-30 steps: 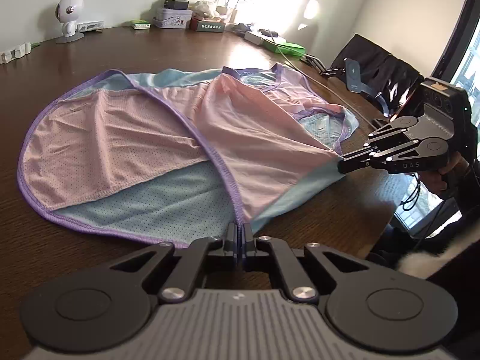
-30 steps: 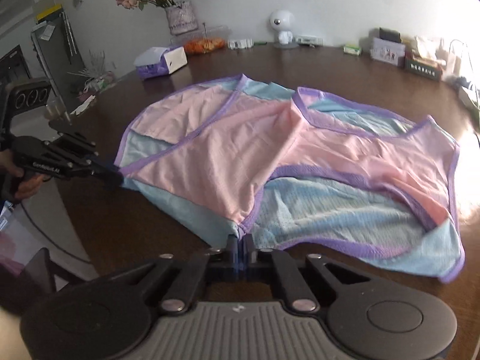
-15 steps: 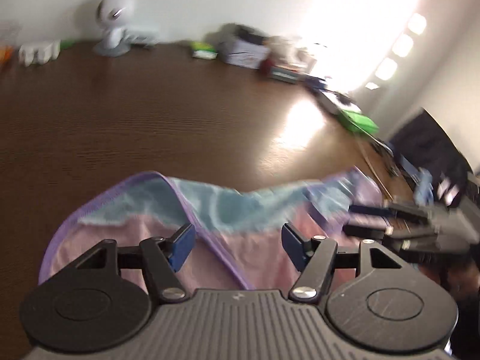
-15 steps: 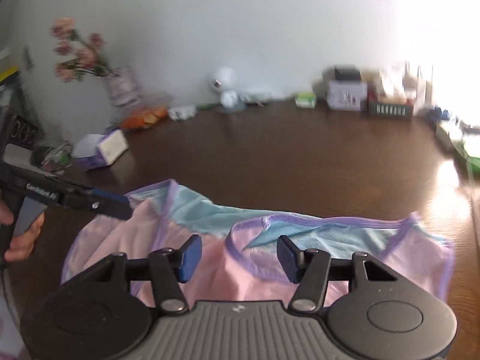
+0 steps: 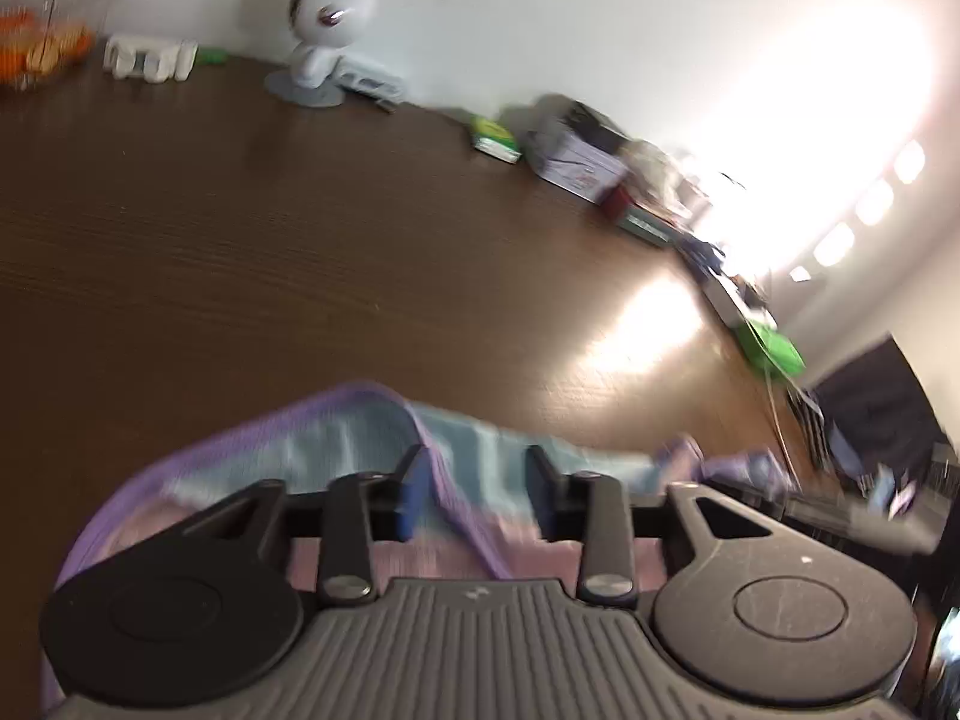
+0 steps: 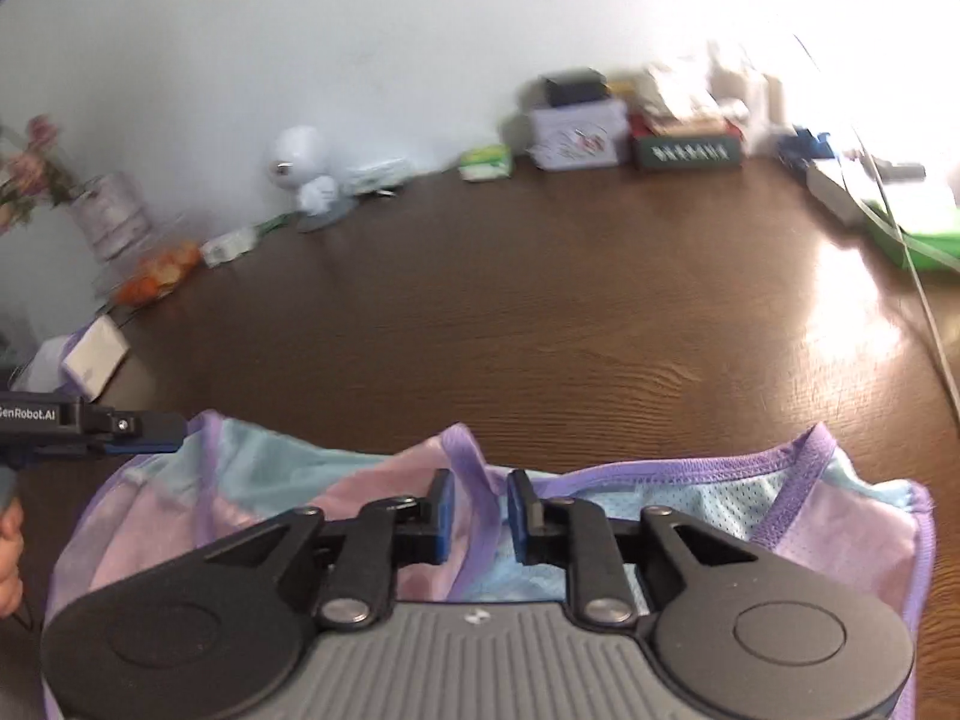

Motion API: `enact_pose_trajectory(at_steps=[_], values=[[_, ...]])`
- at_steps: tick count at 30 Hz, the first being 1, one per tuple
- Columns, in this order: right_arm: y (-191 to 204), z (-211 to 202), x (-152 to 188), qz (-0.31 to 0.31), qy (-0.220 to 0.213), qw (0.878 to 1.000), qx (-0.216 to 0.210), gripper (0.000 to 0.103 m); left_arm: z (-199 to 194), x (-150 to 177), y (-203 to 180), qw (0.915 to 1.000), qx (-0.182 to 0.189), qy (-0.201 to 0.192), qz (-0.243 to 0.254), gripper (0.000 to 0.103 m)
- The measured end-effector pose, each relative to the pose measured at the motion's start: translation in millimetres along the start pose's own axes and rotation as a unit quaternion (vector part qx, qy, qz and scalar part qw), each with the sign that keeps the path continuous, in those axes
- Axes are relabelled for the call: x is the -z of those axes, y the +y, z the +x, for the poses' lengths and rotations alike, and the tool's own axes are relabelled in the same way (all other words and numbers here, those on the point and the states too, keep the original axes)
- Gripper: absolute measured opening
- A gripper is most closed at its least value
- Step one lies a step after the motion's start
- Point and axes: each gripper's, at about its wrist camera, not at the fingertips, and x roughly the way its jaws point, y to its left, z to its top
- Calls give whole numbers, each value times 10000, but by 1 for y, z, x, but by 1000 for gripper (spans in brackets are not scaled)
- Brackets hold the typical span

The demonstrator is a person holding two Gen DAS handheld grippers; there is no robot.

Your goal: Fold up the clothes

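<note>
A pink and light-blue mesh garment with purple trim (image 6: pixel 780 504) lies on the dark wooden table (image 6: pixel 540 312), folded toward the near edge. In the left wrist view the garment (image 5: pixel 336 438) is blurred under my left gripper (image 5: pixel 477 489), whose jaws stand apart over a purple seam with nothing clamped. My right gripper (image 6: pixel 479 513) is also open, jaws a small gap apart over a purple trim fold, holding nothing. The left gripper also shows at the left edge of the right wrist view (image 6: pixel 90 426), beside the garment's left corner.
Along the far wall stand a white round camera (image 6: pixel 300 168), boxes (image 6: pixel 576 132), a small green pack (image 6: pixel 486 159), a flower vase (image 6: pixel 108 222) and oranges (image 6: pixel 156 276). A tissue box (image 6: pixel 90 354) sits left. A green item (image 6: pixel 924 234) and cables lie right. A dark chair (image 5: pixel 876 408) stands beyond the table.
A second ago both grippers were shut on the garment's near edge. They carried it over into a fold, opened and let go. Since half a second ago both jaws have narrowed and the views have risen.
</note>
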Motion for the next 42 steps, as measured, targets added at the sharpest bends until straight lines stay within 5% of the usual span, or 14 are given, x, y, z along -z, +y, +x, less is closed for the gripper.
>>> enact_pose_trajectory(at_steps=[5,11,15,16,17,18,23,32,37,39,42], values=[[67,10,-15,-1275,318,9851,-1109,32,-34,87,-16,9984,399,360,192,45],[122,92,-27,-1573,1047,9787,-806,22,-53,151,-54,9985,57,377,401,45],[135,109,-24,-1630,1139,9774,-715,24,-62,161,-59,9980,-301,159,530,33],[137,111,-23,-1725,1102,9767,-643,21,-63,163,-60,9977,-378,137,549,27],[138,113,-22,-1809,1068,9760,-564,17,-64,165,-61,9975,-432,155,542,4],[140,112,-20,-1860,1046,9758,-466,6,-66,167,-61,9978,-441,92,482,2],[145,102,-40,-1730,900,9791,-569,3,-90,165,-57,9982,-396,-450,68,2],[158,125,-58,-1311,797,9856,-713,3,-103,185,-45,9972,-520,-489,-228,2],[171,137,-39,-1699,895,9792,-661,12,-103,194,-38,9970,-695,-235,-229,11],[170,117,-35,-2008,1004,9716,-752,13,-110,193,-39,9972,-655,-324,-181,38],[141,43,-41,-2021,516,9749,-785,43,-115,196,-39,9978,-506,-403,-108,47]])
